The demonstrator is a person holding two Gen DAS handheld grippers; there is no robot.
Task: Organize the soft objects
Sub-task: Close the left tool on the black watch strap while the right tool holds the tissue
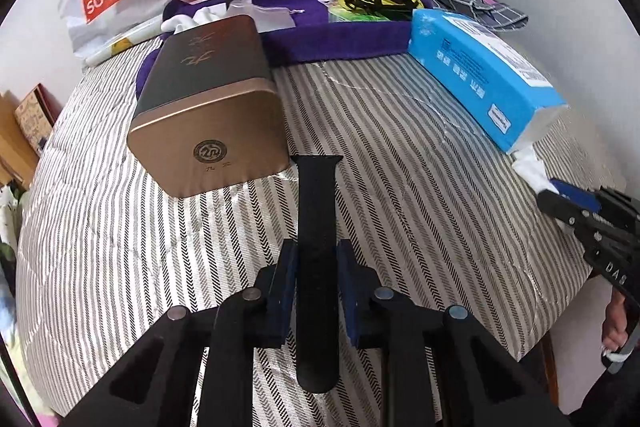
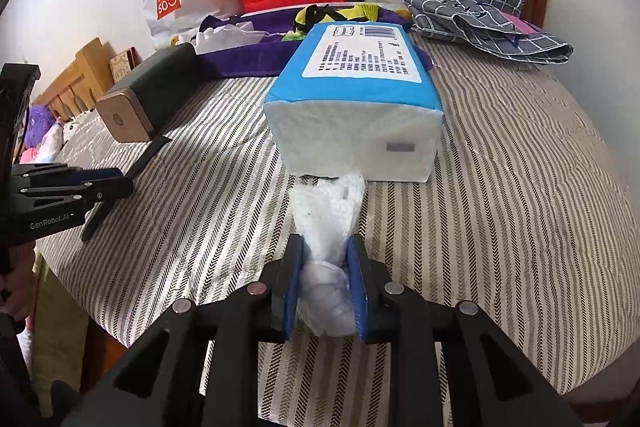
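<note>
Striped bedding [image 1: 400, 163] lies open and flat ahead of both your tools, with free room between the gold-ended box [image 1: 208, 99] and the blue tissue pack [image 2: 352, 83]. Your left tool [image 1: 316, 287] is clamped on a black strap [image 1: 318, 227] that runs straight forward from its pads, tip just beside the box. Your right tool [image 2: 326, 287] is pinched on a white tissue [image 2: 328, 215] trailing from under the pack's near end. Beyond the pack, a purple cloth [image 1: 340, 39] and checked fabric [image 2: 480, 23] crowd the far edge. The bed's edge falls away right of your right tool; the strap's rear end passes behind the left tool's pads.
</note>
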